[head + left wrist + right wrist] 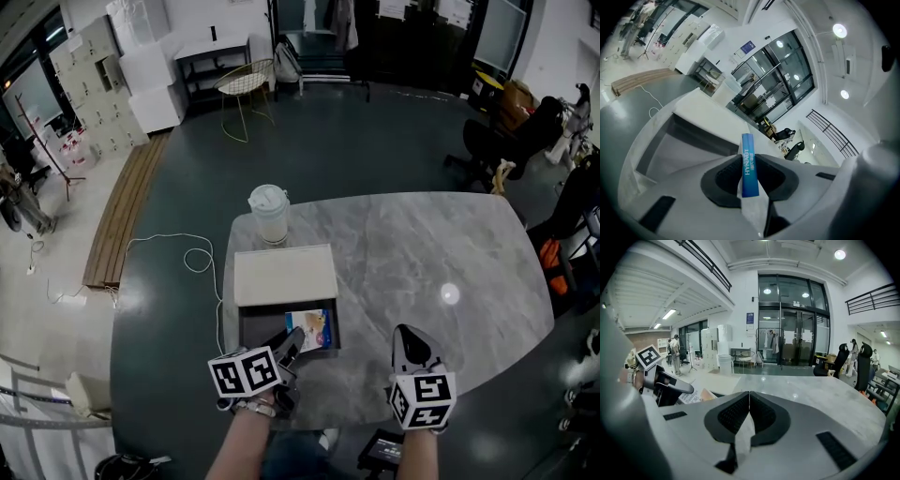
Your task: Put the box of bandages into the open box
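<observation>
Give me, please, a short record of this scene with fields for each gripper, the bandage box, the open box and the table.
left gripper: shut on the bandage box, pinching its thin sides
right gripper: shut, empty, above the table
bandage box: held over the open box's right part, not yet released
open box: on the table, lid folded back on the far side
also on table: lidded white cup, beyond the lid

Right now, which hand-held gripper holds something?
The left hand-held gripper, clamped on the blue bandage box; the right hand-held gripper is shut and empty.
</observation>
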Demonstrator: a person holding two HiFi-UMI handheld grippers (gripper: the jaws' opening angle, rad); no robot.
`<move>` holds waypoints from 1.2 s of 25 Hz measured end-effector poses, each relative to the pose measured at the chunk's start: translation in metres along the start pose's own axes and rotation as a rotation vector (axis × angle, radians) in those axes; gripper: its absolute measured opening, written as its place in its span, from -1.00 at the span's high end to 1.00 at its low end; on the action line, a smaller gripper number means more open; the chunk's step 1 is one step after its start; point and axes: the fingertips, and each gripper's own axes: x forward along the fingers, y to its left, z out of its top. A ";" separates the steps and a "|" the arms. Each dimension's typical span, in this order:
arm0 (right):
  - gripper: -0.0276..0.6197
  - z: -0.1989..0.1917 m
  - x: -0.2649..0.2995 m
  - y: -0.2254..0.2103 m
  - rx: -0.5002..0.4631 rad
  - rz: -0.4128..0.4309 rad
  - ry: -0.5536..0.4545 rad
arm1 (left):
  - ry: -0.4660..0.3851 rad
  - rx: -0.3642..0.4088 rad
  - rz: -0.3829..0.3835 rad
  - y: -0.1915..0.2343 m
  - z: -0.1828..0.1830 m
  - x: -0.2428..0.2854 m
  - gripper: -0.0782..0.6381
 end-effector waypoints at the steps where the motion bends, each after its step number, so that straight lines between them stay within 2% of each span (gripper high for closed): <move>1: 0.83 0.001 0.002 0.000 -0.001 -0.003 0.004 | 0.005 -0.011 -0.002 0.002 0.001 0.003 0.52; 8: 0.83 0.007 0.009 0.000 -0.020 -0.037 0.033 | 0.057 -0.046 -0.007 0.011 -0.001 0.018 0.52; 13: 0.83 0.011 0.017 0.004 -0.011 -0.024 0.036 | 0.088 -0.079 -0.009 0.018 -0.002 0.022 0.52; 21: 0.83 0.017 0.026 -0.007 -0.019 -0.029 0.038 | 0.162 -0.081 0.116 0.039 -0.009 0.030 0.52; 26: 0.83 0.016 0.031 -0.013 0.013 -0.003 0.051 | 0.174 -0.085 0.192 0.045 -0.011 0.032 0.48; 30: 0.83 0.022 0.038 -0.014 -0.003 0.024 0.050 | 0.198 -0.087 0.257 0.051 -0.013 0.034 0.40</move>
